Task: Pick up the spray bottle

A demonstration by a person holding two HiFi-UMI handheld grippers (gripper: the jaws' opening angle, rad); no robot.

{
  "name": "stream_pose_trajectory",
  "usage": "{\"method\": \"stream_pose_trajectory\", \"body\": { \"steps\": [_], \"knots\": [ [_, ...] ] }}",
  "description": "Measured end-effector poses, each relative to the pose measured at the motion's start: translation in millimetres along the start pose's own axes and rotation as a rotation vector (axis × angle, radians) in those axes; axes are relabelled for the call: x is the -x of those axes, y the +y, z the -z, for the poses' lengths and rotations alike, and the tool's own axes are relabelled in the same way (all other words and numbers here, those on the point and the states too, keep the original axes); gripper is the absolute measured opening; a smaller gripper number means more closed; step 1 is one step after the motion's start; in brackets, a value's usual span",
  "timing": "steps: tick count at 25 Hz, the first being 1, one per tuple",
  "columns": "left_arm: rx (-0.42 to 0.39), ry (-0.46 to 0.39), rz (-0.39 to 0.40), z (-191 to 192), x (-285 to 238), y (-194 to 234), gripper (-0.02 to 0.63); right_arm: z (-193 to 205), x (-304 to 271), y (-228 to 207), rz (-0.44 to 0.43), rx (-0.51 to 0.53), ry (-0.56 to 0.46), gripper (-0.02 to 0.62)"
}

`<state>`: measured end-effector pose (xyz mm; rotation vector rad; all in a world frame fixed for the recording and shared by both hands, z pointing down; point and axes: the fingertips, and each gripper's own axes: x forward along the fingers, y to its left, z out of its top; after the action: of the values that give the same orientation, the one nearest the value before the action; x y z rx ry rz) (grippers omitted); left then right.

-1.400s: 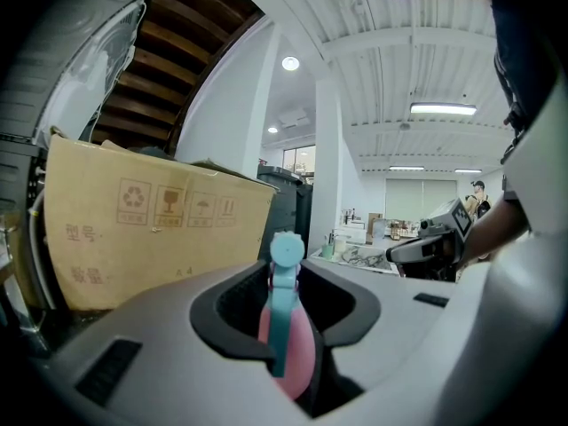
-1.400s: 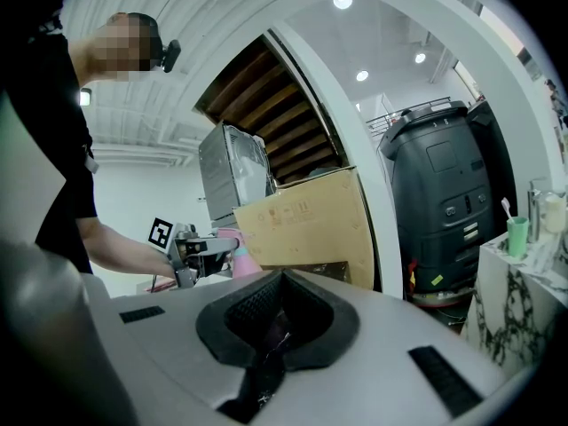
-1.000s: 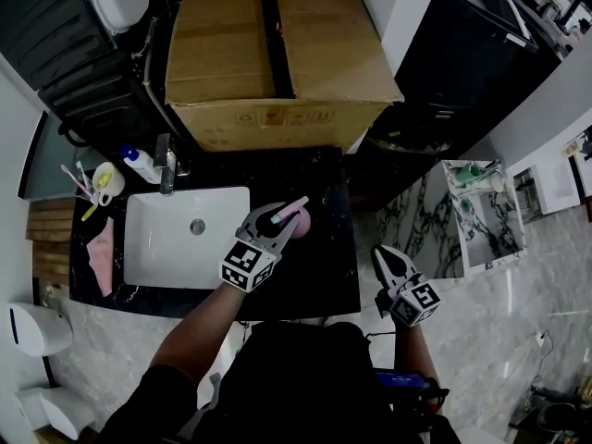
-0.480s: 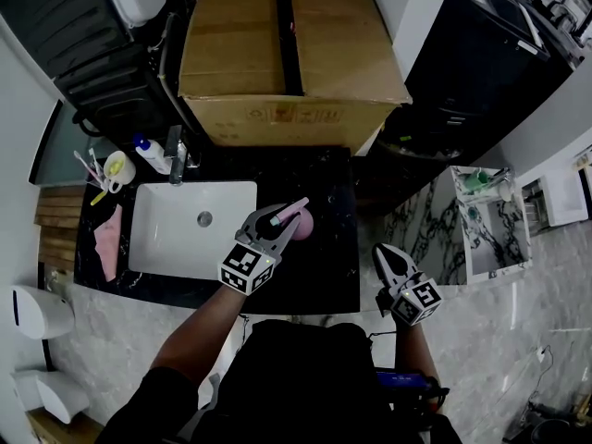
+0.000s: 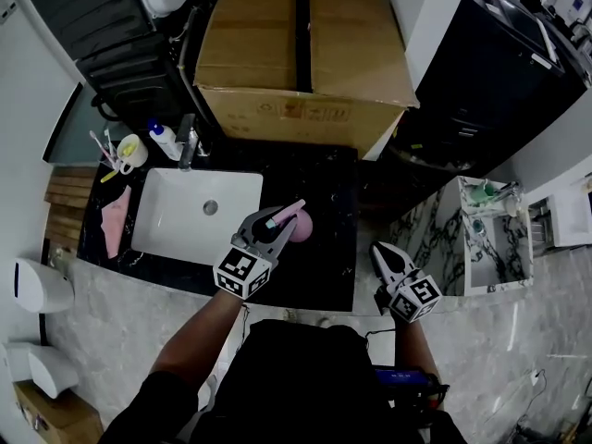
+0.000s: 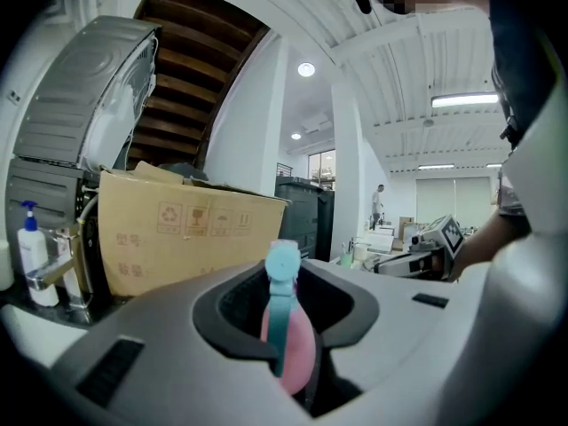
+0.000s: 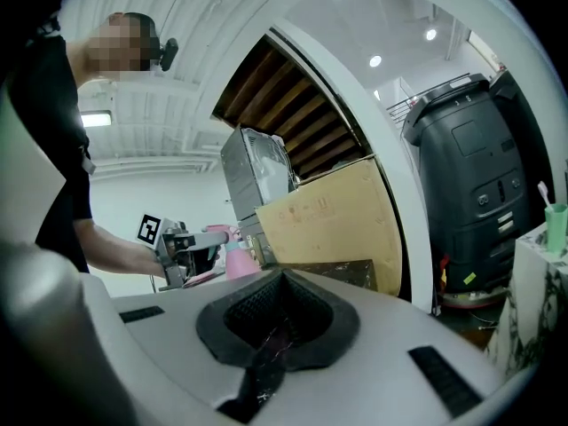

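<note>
The spray bottle is pink with a teal nozzle and is over the black marble counter, right of the sink. My left gripper is shut on it. In the left gripper view the spray bottle stands upright between the jaws, with its teal nozzle at the top. I cannot tell whether its base rests on the counter. My right gripper hangs off the counter's right edge, shut and empty. In the right gripper view the right gripper has its pads together, and the spray bottle shows far left.
A large cardboard box fills the back of the counter. The white sink has a faucet, a soap bottle, a cup of toothbrushes and a pink cloth near it. A marble shelf stands to the right.
The left gripper has shifted slightly with the bottle still in its jaws. The head view has drifted, so the sink and box sit further right. The right gripper has kept its place.
</note>
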<state>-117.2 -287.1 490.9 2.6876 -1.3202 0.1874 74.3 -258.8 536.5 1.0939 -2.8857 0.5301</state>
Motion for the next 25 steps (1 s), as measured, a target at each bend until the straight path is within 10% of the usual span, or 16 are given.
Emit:
{"method": "stream_pose_trajectory", "body": {
  "steps": [25],
  "knots": [
    [0.021,-0.019,-0.297,6,64,-78,0.095,16,47,12,-0.285,0.027,0.058,0.026]
  ]
}}
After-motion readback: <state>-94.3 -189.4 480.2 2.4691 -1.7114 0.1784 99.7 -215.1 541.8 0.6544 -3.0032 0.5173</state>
